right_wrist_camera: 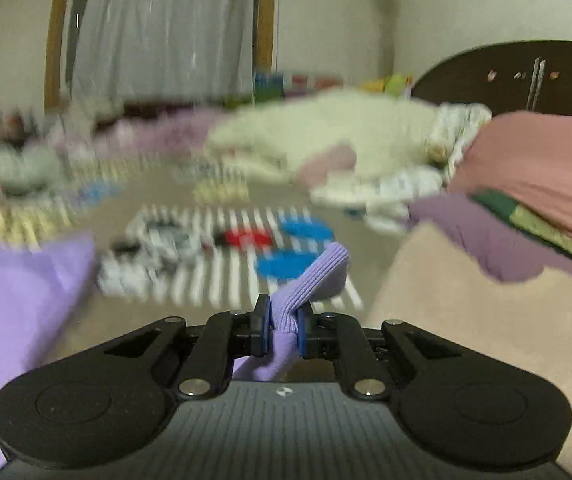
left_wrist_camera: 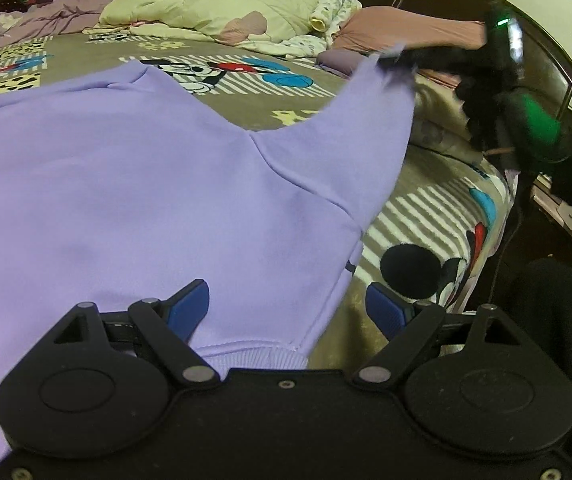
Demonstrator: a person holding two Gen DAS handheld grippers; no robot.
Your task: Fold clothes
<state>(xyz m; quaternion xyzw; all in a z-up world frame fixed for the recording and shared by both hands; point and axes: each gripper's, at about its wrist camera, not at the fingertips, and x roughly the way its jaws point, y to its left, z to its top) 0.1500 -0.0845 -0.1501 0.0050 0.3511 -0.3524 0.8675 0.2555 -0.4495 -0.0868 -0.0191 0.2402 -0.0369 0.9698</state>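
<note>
My right gripper [right_wrist_camera: 282,330] has its fingers clamped on the ribbed cuff [right_wrist_camera: 317,276] of the lilac sweatshirt [left_wrist_camera: 146,184] spread on the bed [left_wrist_camera: 246,112]. My left gripper [left_wrist_camera: 287,306] hovers over its hem, fingers wide.

The room is dim, with soft yellow light and faint shadows. The left view is mostly sharp, but its corners go black and the edges bend. The right view is smeared with blur, so the bed [right_wrist_camera: 190,236] looks streaky.
</note>
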